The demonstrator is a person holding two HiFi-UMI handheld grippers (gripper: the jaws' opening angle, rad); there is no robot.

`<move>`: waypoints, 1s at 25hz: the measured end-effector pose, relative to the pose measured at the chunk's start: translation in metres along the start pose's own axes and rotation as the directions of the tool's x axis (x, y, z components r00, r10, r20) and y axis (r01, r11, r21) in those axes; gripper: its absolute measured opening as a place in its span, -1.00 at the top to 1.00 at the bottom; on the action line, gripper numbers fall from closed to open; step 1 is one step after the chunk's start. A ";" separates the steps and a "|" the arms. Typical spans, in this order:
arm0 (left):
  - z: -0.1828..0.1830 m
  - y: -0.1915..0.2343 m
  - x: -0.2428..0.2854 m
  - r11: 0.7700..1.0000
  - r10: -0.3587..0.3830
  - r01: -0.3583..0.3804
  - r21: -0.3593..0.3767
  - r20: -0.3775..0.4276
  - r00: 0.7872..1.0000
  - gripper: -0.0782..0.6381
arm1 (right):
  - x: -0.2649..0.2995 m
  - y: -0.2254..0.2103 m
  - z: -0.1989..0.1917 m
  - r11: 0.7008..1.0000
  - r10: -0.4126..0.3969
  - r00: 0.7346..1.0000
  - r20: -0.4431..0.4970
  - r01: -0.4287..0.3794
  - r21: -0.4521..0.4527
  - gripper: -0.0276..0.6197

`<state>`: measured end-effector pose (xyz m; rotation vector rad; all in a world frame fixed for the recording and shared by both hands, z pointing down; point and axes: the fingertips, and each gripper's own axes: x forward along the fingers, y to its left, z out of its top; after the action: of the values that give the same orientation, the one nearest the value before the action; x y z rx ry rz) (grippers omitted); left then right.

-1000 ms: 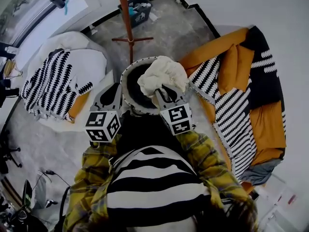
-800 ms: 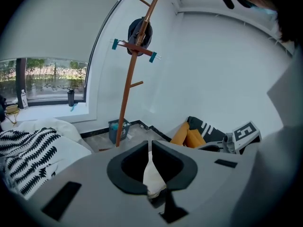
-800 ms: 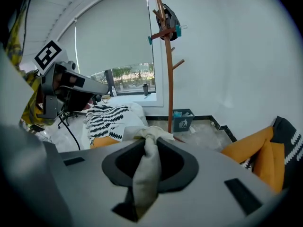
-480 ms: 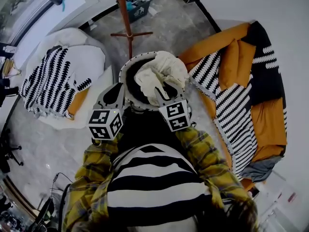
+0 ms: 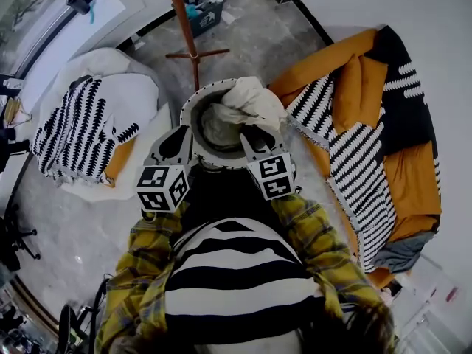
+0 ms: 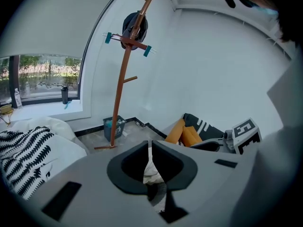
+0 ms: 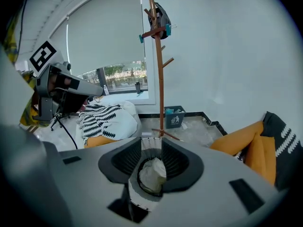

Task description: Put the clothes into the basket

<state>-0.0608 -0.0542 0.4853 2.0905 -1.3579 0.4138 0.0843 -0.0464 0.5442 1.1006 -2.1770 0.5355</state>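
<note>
A round basket (image 5: 193, 109) with a patterned white rim stands on the floor in front of me. A cream garment (image 5: 247, 98) lies in it, part of it draped over the far right rim. My right gripper (image 5: 254, 133) hangs over the basket's near right edge. Its jaws have just been opening and stand apart, and nothing is pressed between them. In the right gripper view, the garment (image 7: 152, 174) lies below the right gripper (image 7: 151, 144), inside the basket (image 7: 136, 200). My left gripper (image 5: 179, 140) sits at the near left rim. In its own view the left gripper (image 6: 150, 146) is shut, with only a slit showing cloth beyond.
A wooden coat stand (image 5: 184, 32) rises just behind the basket, with a small bin (image 5: 203, 12) past it. A white beanbag with a black-and-white throw (image 5: 85, 116) lies to the left. An orange sofa with a striped blanket (image 5: 369, 124) fills the right.
The cream garment, bunched above the basket in the right gripper a second ago, now rests inside the basket. The right jaws have parted from it. Both grippers sank slightly.
</note>
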 end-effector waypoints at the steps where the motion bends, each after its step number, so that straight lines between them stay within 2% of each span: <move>1: 0.000 -0.001 0.001 1.000 -0.002 0.002 0.002 -0.001 1.000 0.68 | -0.001 -0.002 -0.001 1.000 -0.008 1.000 0.002 0.008 0.003 0.47; 13: -0.003 -0.016 0.001 0.999 -0.045 0.045 0.027 -0.017 0.999 0.68 | -0.022 -0.013 0.001 0.995 -0.049 0.998 0.041 0.046 0.083 0.54; 19: -0.001 -0.023 0.002 0.997 -0.068 0.069 0.044 -0.018 0.998 0.68 | -0.035 -0.020 0.001 0.981 -0.067 0.995 0.071 0.052 0.187 0.68; 25: -0.002 -0.028 0.001 0.995 -0.082 0.083 0.056 -0.022 0.996 0.68 | -0.041 -0.021 -0.005 0.949 -0.051 0.994 0.095 0.018 0.316 0.74</move>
<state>-0.0349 -0.0449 0.4784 2.1746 -1.2573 0.4419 0.1214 -0.0321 0.5202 1.3575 -2.2045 0.8509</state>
